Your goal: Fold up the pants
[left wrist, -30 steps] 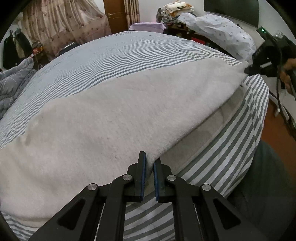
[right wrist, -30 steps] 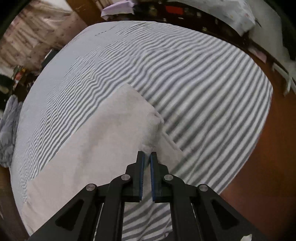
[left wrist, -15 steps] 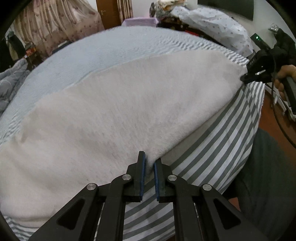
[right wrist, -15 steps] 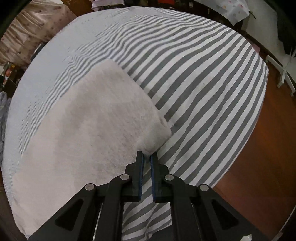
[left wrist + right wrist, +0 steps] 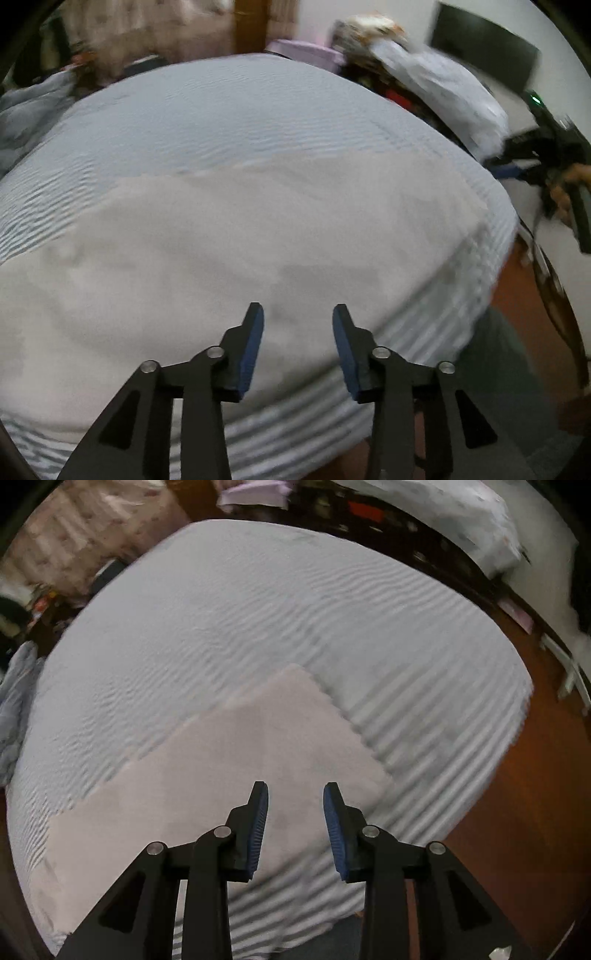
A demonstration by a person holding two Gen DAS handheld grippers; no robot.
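The pale beige pants (image 5: 236, 243) lie flat in a folded slab on the grey-and-white striped bed (image 5: 221, 110). They also show in the right wrist view (image 5: 236, 775), with a squared corner at the right. My left gripper (image 5: 297, 325) is open and empty, above the pants' near edge. My right gripper (image 5: 294, 801) is open and empty, above the pants' right end. The right gripper also shows at the far right of the left wrist view (image 5: 517, 170), blurred, held off the bed's edge. Both views are motion-blurred.
The striped bed (image 5: 258, 609) reaches to a brown floor (image 5: 517, 812) at the right. A pile of bedding (image 5: 436, 85) and clutter lies behind the bed. A grey blanket (image 5: 26, 107) is at the far left.
Both grippers have opened and let go of the pants' edge, then pulled back and up. The pants now lie flat, folded over on the bed.
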